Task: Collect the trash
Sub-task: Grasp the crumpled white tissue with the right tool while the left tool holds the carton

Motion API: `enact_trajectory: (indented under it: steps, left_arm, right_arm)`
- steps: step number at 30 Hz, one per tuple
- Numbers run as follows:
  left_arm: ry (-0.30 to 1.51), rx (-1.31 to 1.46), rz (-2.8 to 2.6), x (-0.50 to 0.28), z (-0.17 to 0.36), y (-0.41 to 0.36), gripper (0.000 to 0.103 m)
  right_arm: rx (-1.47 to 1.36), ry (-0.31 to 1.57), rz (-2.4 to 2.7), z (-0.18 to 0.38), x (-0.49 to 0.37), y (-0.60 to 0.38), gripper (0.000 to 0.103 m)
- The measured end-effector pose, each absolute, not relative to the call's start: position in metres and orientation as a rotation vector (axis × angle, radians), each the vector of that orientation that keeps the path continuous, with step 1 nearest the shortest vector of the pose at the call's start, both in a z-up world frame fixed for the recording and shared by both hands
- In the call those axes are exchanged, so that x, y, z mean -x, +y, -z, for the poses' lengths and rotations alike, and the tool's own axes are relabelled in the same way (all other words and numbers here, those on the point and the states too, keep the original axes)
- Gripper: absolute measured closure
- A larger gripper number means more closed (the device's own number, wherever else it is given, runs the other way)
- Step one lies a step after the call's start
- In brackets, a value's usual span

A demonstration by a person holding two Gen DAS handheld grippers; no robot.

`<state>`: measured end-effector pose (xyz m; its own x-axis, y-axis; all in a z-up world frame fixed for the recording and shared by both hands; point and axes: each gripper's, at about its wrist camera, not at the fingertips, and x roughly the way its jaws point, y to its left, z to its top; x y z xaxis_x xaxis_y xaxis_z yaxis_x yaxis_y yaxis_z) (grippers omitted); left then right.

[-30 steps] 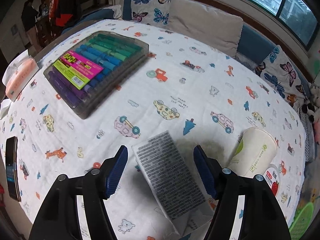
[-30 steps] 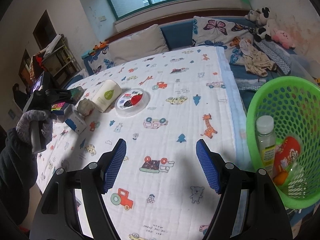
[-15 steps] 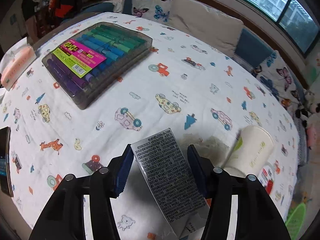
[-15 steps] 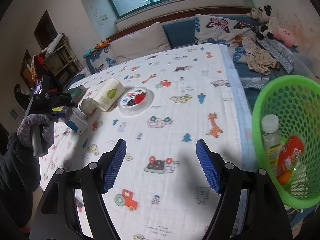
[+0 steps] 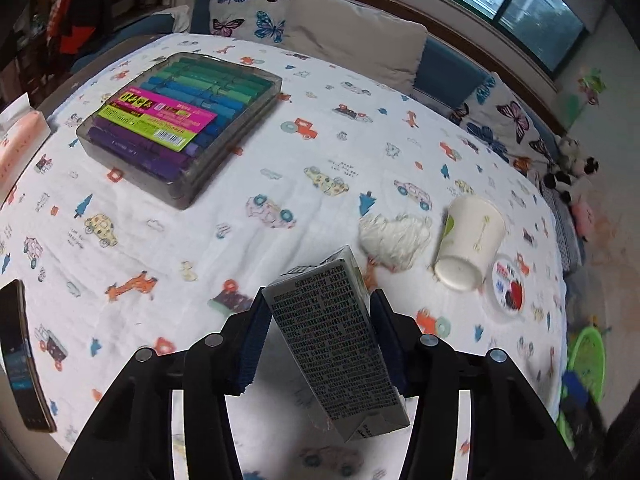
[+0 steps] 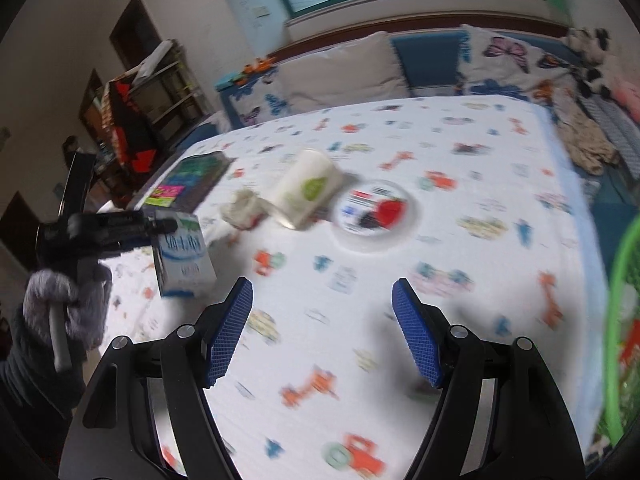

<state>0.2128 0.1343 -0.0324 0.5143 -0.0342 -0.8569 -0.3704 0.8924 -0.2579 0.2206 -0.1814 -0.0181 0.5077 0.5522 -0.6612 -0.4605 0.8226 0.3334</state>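
My left gripper (image 5: 316,340) is shut on a milk carton (image 5: 336,344) and holds it above the cartoon-print tablecloth; the carton (image 6: 182,256) and the left gripper (image 6: 120,228) also show in the right wrist view. A crumpled tissue (image 5: 394,240), a tipped paper cup (image 5: 466,240) and a round plastic lid (image 5: 507,288) lie beyond the carton. My right gripper (image 6: 322,332) is open and empty over the cloth, with the cup (image 6: 306,194), lid (image 6: 374,214) and tissue (image 6: 242,210) ahead. A green trash basket (image 6: 622,320) is at the right edge.
A clear case of coloured markers (image 5: 180,120) lies at the back left. A phone (image 5: 18,360) lies at the left table edge and a pink tissue pack (image 5: 16,148) at the far left. Sofa cushions (image 5: 352,44) line the far side.
My left gripper closed on the milk carton and lifted it off the cloth, uncovering the tissue. My right gripper swung left, away from the basket, toward the cup and lid.
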Motion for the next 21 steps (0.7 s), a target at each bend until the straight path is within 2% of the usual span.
enact_trajectory:
  steps: [8,21]
  left_arm:
    - [1.023,0.445,-0.171,-0.183,0.033,0.160,0.054]
    - [0.999,0.418,-0.156,-0.156,0.032,0.182,0.054]
  right_arm:
    - [-0.023,0.839,-0.718,0.009,-0.256,-0.100,0.032]
    - [0.170,0.898,-0.747,0.041,-0.296,0.011,0.037]
